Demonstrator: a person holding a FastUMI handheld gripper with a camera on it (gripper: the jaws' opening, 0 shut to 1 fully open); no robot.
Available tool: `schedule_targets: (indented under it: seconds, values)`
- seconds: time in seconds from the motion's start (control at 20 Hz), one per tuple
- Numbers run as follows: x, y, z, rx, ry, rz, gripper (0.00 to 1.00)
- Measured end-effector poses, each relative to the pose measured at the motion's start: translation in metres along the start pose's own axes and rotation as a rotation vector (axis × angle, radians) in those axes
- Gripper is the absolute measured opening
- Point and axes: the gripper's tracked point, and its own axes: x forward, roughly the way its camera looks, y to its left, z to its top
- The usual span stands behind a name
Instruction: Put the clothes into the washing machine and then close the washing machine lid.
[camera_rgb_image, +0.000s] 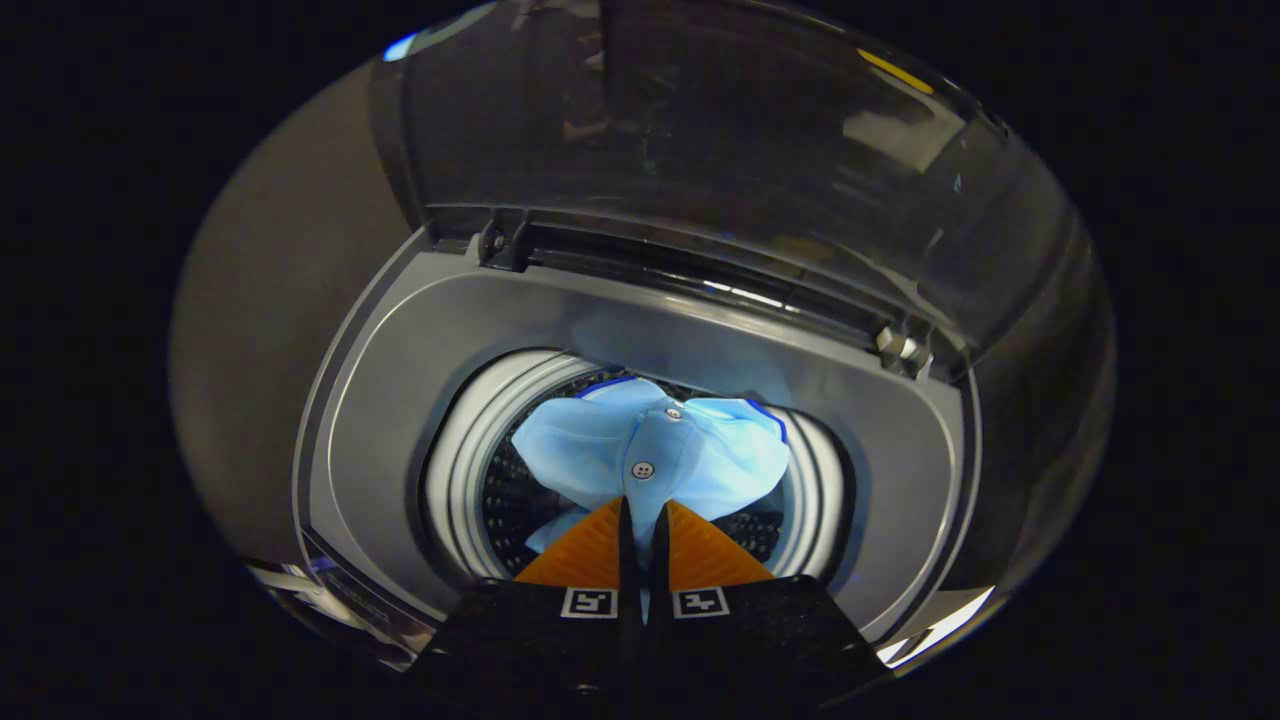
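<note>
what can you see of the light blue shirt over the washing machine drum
The light blue shirt looks like soft cloth, with a buttoned placket, two small buttons and darker blue trim at its folded collar. It hangs bunched and crumpled just ahead of the gripper, whose fingers are pinched on a fold of it. It sits over the round mouth of the perforated metal drum of the grey top-loading washing machine, whose clear lid stands open.

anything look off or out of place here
Nothing stands out. The gripper is shut on the light blue shirt over the drum, and the lid stands open, intact.
</note>
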Motion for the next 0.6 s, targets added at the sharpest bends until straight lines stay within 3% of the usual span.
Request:
schedule_targets:
  seconds: [0.1,0.25,0.45,0.6]
  values:
    - [0.007,0.007,-0.012,0.038,0.069,0.058,0.11]
    - [0.015,-0.001,0.0,0.052,0.011,0.037,0.18]
    - [0.012,-0.001,0.008,0.014,-0.016,0.026,0.96]
    - [0.012,0.0,0.008,0.026,-0.014,0.016,0.96]
